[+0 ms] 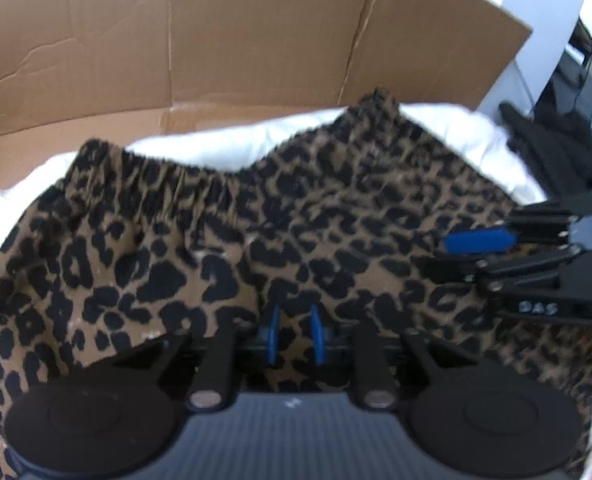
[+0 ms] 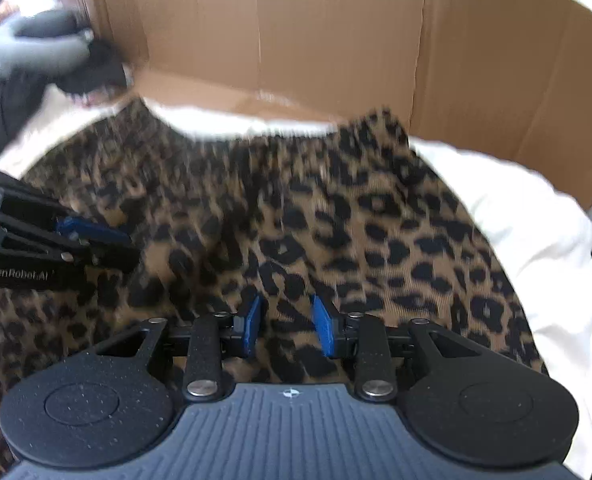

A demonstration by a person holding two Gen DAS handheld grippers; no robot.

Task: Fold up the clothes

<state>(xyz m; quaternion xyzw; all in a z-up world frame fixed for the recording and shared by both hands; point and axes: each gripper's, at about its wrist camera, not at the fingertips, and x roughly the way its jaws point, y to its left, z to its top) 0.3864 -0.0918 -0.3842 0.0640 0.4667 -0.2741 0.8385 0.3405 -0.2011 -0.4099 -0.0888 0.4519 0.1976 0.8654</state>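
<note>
Leopard-print garment (image 1: 256, 240) fills both views beneath each gripper, spread over white bedding (image 1: 200, 148) with a cardboard wall (image 1: 216, 32) behind it. Left gripper (image 1: 294, 338) fingers pinch a fold of the fabric; right gripper (image 2: 286, 330) fingers stand apart with fabric between them, grip unclear

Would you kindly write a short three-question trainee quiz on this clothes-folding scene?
1. True or false: the leopard-print garment lies on white fabric.
2. What stands behind it? A) cardboard panel B) wire rack C) curtain
3. Fill in: cloth lies between the pads of both grippers; the ___ gripper's pads stand further apart.

Key: 1 true. 2 A. 3 right; the right gripper shows a wider gap than the left gripper.
</note>
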